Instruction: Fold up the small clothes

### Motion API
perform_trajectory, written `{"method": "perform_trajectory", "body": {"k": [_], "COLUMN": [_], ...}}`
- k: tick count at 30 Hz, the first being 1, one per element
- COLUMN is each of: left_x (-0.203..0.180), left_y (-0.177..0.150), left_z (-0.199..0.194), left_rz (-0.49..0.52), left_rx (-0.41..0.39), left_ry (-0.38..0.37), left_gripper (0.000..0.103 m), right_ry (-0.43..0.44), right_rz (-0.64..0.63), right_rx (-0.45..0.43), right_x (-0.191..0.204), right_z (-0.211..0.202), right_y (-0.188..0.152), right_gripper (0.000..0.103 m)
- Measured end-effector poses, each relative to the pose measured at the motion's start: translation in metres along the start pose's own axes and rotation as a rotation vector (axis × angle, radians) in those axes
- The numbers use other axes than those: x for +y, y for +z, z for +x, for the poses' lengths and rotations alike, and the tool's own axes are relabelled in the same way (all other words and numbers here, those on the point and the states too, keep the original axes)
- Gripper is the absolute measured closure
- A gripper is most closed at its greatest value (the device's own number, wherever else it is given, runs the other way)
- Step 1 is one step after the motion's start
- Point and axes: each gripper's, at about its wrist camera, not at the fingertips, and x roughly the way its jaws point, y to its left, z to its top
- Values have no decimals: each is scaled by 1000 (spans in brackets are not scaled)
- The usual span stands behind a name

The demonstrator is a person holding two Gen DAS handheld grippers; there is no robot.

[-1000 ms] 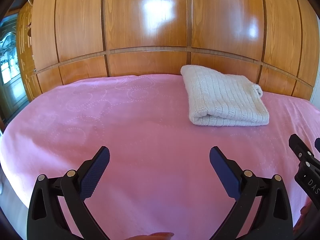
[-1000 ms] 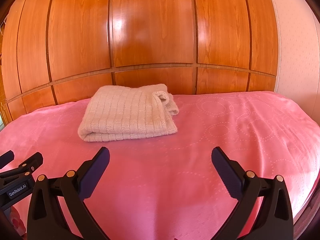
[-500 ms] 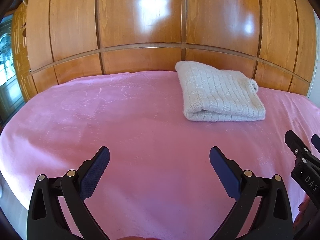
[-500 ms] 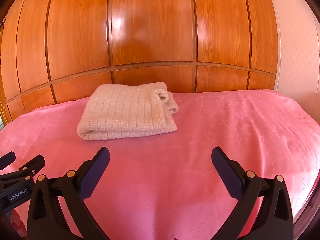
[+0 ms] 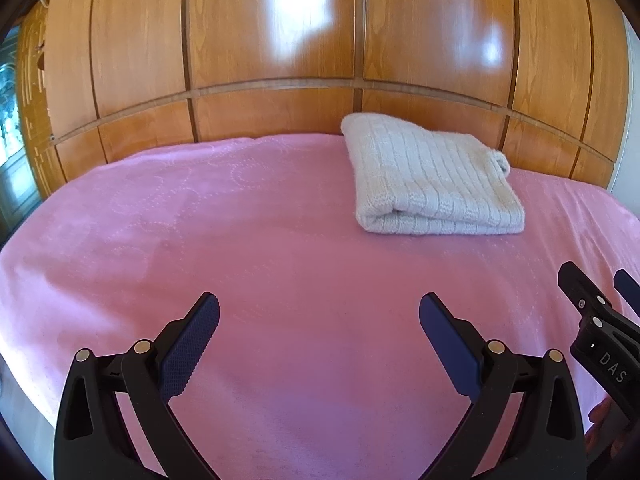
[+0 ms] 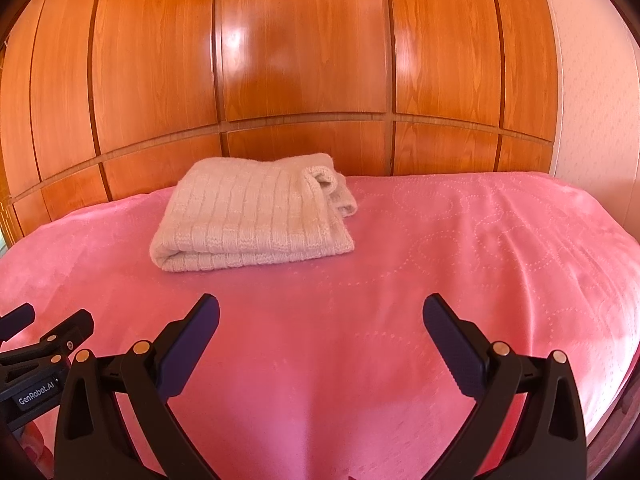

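Only the tips of each neighbouring claw showed at the frame edges, and fingers beside the right one were cut off. Left claw [image 5: 319, 320] hung with its jaws wide apart over the pink bed cover [image 5: 200, 240], gripping nothing; the folded cream knit [image 5: 430, 178] lay ahead and to its right, near the wooden headboard [image 5: 280, 40]. Right claw [image 6: 321, 322] was likewise spread and empty, the knit [image 6: 256, 216] ahead-left, long axis across the bed, folded edge facing the claws.

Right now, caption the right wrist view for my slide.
Open right tongs face a folded cream knit sweater on the pink bedspread; nothing held.
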Motion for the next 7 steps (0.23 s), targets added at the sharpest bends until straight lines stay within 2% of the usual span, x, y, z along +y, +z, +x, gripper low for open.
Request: {"method": "perform_trajectory", "body": {"k": [7], "left_x": [15], "left_y": [5], "left_z": [24], "left_rz": [-4], "left_rx": [63], "left_ry": [-7], "left_gripper": [4], "right_ry": [-14], "right_rz": [56], "right_rx": [76], "right_x": [-20], "right_z": [26], "right_y": [4], "right_gripper": [2]}}
